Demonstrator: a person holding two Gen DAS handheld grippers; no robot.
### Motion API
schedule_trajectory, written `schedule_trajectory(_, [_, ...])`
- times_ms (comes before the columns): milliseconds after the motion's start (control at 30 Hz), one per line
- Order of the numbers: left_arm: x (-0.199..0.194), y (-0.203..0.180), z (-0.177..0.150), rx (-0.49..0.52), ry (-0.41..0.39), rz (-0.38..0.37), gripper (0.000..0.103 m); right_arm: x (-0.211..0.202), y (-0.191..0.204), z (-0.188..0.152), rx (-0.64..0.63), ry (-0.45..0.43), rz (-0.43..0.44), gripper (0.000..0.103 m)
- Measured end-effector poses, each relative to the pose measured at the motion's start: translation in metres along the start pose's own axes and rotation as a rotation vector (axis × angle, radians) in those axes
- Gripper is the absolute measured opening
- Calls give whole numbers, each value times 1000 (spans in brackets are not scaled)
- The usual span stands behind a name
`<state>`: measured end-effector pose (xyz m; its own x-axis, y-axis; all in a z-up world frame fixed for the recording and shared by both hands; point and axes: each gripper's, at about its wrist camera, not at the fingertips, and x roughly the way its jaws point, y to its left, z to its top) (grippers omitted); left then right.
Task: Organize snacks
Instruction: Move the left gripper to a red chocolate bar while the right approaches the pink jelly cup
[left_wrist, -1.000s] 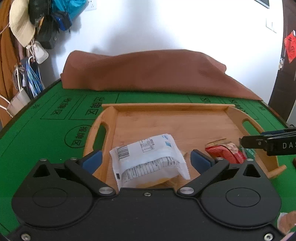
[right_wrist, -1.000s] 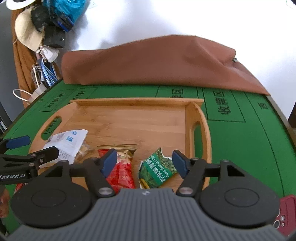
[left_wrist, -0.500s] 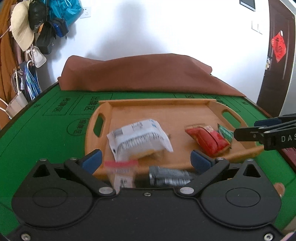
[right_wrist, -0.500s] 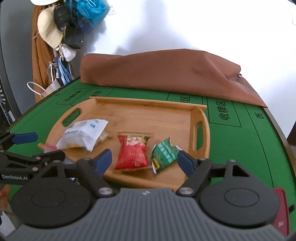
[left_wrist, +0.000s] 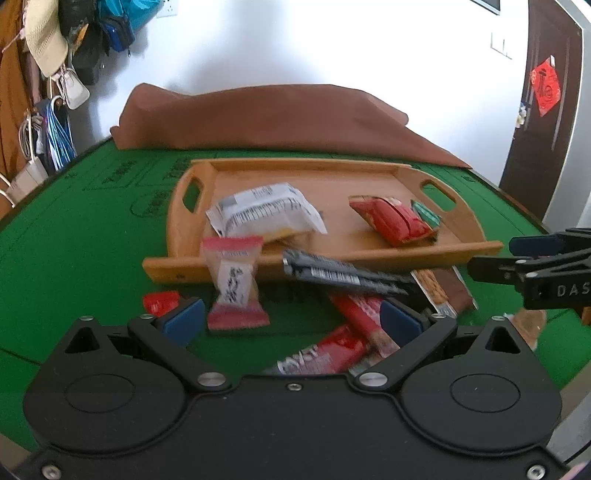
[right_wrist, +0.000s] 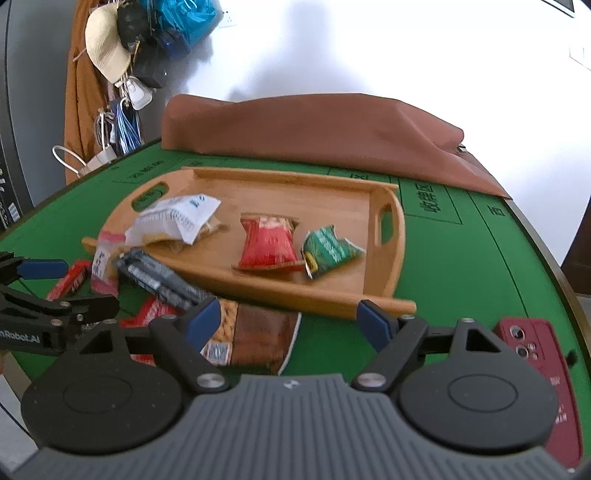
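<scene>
Nearest, both claws hang released over the green felt table (left_wrist: 74, 236): the left gripper (left_wrist: 291, 319) spread with nothing between its blue pads, the right gripper (right_wrist: 288, 319) likewise wide and empty. Just beyond lie crinkly loose snacks: a brown glossy packet (right_wrist: 258, 336), a dark grey flat packet (left_wrist: 343, 273), a pink-ended clear candy pouch (left_wrist: 232, 284). Farther, the smooth bamboo tray (right_wrist: 332, 299) holds a white pillowy packet (right_wrist: 177, 218), a red foil packet (right_wrist: 267, 242) and a torn green packet (right_wrist: 328, 249). Rumpled brown cloth (left_wrist: 273, 118) lies farthest.

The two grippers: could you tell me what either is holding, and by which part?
Nothing is held: the left gripper and right gripper both stand open above loose snacks.
</scene>
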<state>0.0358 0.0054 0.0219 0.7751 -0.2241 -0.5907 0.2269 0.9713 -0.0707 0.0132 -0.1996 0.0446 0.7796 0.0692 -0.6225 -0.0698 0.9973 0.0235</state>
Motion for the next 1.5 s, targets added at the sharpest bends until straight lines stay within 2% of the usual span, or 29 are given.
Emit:
schedule_trajectory(167, [-2,-7,-11,55,2,13,96,-6,1,-15,12,4,-28,88])
schedule_trajectory(300, [3,-10,-15,79,42,-5,74,-9,-2,-24,36,16,-38,88])
schedule_trajectory(333, [5,-10,-14,75,52,-11,71,-10,-2,-26,36,17,-47,88])
schedule_trajectory(600, [12,-12,-18,95,73,-33,65,-17,-4,-39,42,28,-82,88])
schedule_trajectory(733, [8,-11,-19,72,94,-65,47,-17,-4,-44,41,39,-89,87])
schedule_trajectory(900, [-7,-19,-27,125,117,-81,35,-17,-4,-47,40,46,-105,86])
schedule_trajectory(1100, [-17,-20,-29,120,119,-88,34,-13,-3,-51,30,56,-126,86])
schedule_trajectory(1367, [-3,-26,-26,133,99,-79,37,-14,-3,-55,33,60,-135,79])
schedule_trajectory(1500, [4,-27,-25,130,91,-77,49,-14,-3,-56,32,65,-135,73])
